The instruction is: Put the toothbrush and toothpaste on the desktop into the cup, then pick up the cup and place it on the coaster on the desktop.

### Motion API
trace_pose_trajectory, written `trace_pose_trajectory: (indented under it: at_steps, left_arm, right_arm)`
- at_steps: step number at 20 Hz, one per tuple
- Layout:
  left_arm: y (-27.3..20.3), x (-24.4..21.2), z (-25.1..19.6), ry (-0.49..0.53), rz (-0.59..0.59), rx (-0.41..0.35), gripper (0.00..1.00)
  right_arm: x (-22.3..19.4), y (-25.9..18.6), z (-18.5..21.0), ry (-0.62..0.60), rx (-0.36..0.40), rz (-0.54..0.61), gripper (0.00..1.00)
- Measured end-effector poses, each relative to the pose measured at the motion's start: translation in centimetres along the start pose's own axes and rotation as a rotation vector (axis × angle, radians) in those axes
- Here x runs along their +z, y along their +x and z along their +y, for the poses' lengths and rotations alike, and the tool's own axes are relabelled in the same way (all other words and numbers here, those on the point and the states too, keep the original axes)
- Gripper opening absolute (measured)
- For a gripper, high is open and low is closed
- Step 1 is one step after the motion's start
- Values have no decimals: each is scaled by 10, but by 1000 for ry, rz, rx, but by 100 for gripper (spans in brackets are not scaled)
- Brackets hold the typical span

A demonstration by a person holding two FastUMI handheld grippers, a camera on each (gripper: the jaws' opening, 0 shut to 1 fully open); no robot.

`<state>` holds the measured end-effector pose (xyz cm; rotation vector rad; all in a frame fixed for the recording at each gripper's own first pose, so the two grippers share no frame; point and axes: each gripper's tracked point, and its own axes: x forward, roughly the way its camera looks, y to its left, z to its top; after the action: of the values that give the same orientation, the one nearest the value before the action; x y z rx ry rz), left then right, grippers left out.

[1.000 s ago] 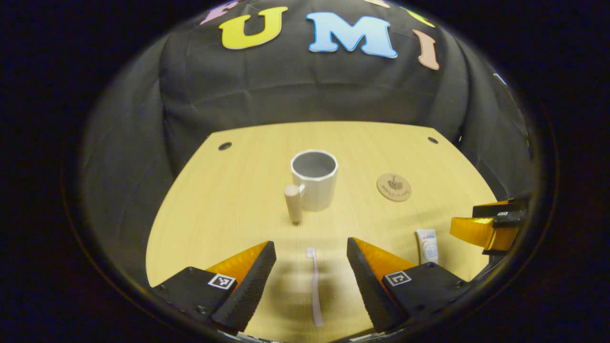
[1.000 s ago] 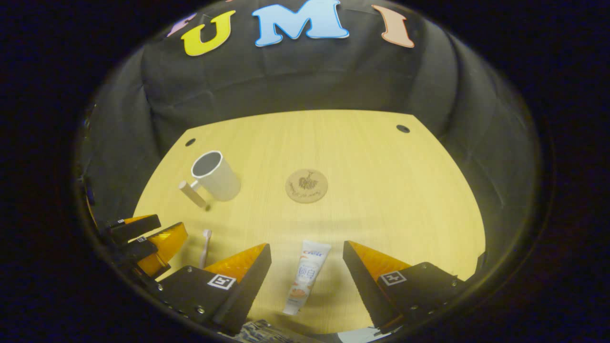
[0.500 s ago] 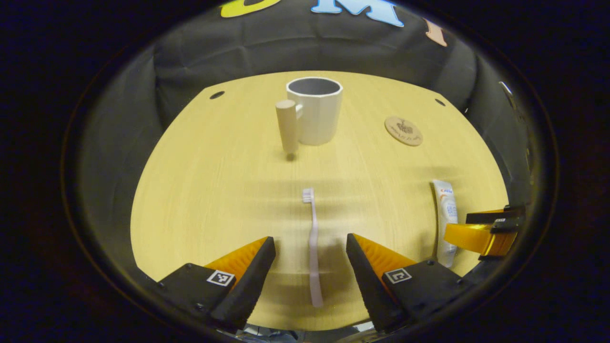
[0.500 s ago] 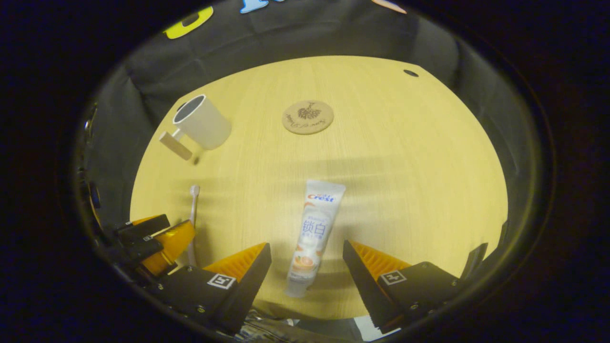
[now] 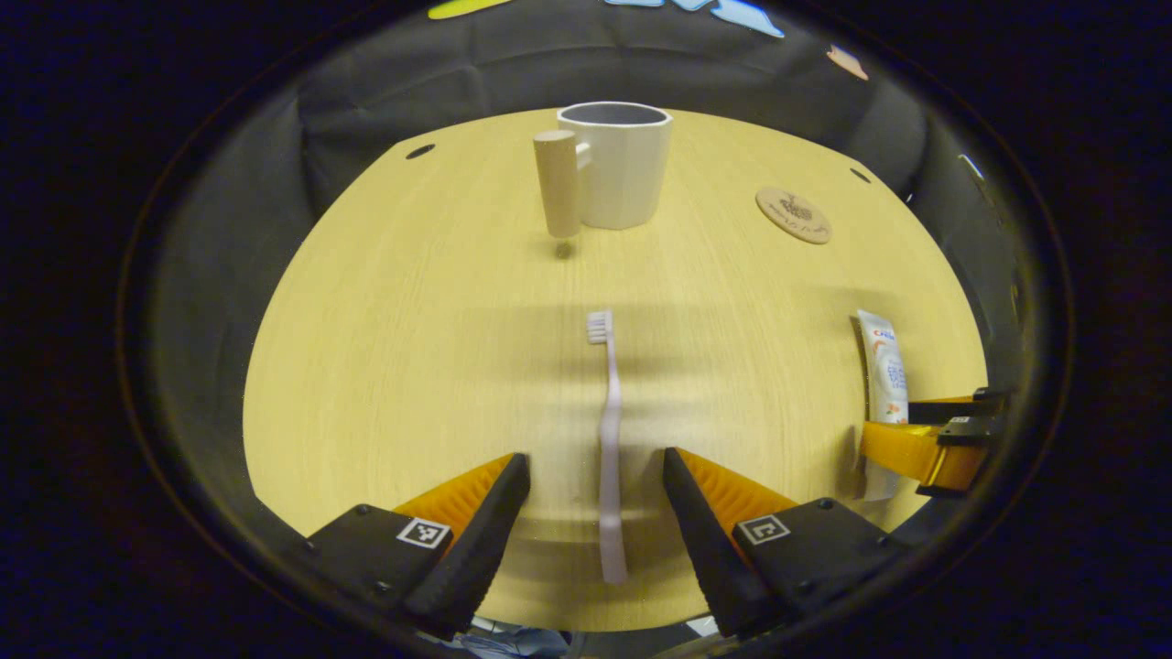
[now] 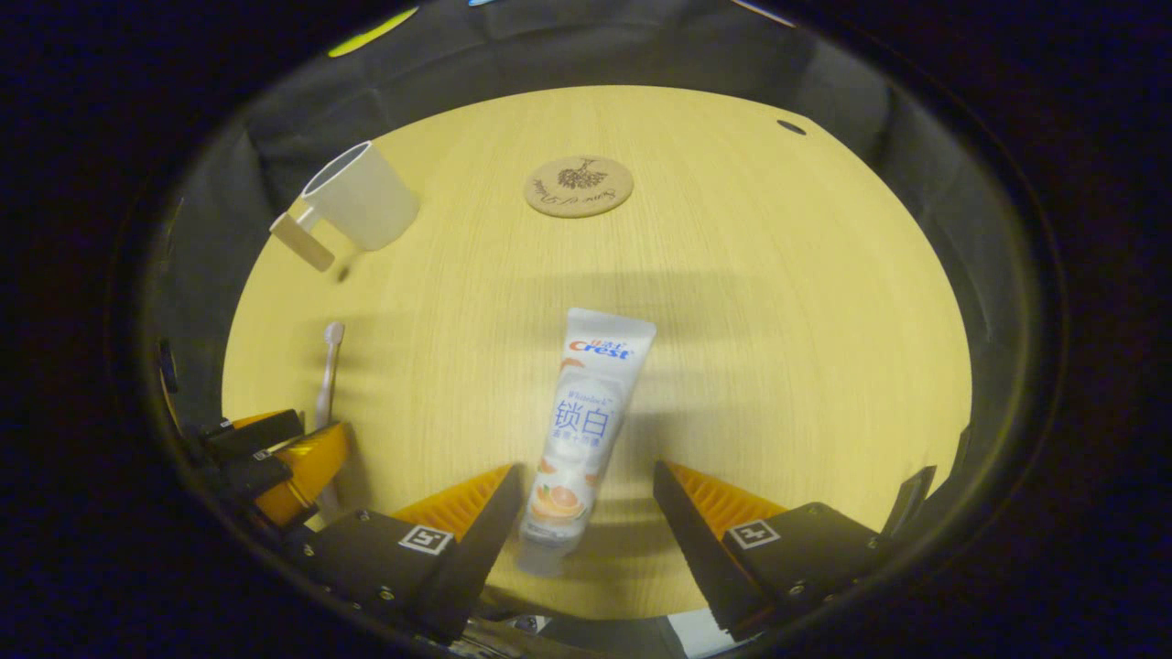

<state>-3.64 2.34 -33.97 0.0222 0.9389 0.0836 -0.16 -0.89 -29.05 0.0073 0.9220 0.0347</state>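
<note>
Straddling the pink toothbrush [image 5: 608, 437] near the tabletop's [image 5: 385, 348] front edge, the left gripper [image 5: 595, 471] in the left gripper view has its fingers spread wide and holding nothing, so a close on so thin a handle could pinch air or skid it, while the white cup [image 5: 615, 163] with the wooden peg handle waits towards the far edge. In the right gripper view, the right gripper [image 6: 586, 480] is just as wide and empty around the toothpaste tube's [image 6: 582, 423] cap end; the tube lies slightly askew, so it may twist or squirt sideways, and the cork coaster [image 6: 578, 186] sits well apart near the far edge.
</note>
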Motion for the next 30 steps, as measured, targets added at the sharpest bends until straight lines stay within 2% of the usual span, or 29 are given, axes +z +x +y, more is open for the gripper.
trace_pose_trajectory:
  at_steps: [5,7,10,11,12,13,15,16,17,20,21,22,26,27,30]
  left_arm:
    - [1,2,-1,-12,-13,-4,98]
    - [2,4,-1,-12,-18,-4,100]
    - [3,7,-3,-6,-28,-4,99]
    - [4,7,-5,3,-28,-7,81]
    - [3,8,-7,16,-27,-12,70]
    - [3,8,-10,24,-24,-18,65]
    - [4,10,-14,36,-24,-22,51]
    - [5,10,-14,45,-22,-18,42]
    - [4,9,-15,51,-16,-16,34]
    - [6,11,-13,55,-15,-7,34]
    - [6,11,-14,55,-8,-6,14]
    - [6,11,-14,65,-9,-7,8]
    - [6,13,-14,74,-9,-7,7]
    - [6,14,-14,73,-17,-9,7]
    - [5,14,-14,62,-30,-10,7]
  right_arm:
    - [-6,5,-2,-31,-57,36,97]
    - [-5,3,0,-24,-65,50,97]
    - [-5,4,1,-21,-69,65,90]
    - [-5,4,1,-25,-68,68,74]
    - [-6,3,0,-30,-67,71,73]
    - [-5,3,1,-33,-61,73,71]
    - [-7,0,1,-58,-61,87,47]
    - [-8,1,2,-65,-60,92,47]
    - [-8,-1,2,-69,-60,96,31]
    - [-7,-1,1,-71,-56,108,31]
    - [-8,-1,1,-74,-54,121,19]
    - [-8,1,1,-78,-49,115,18]
    - [-4,5,2,-57,-31,92,18]
    - [0,-2,3,-37,-26,71,6]
    - [-3,-1,3,-25,-9,91,6]
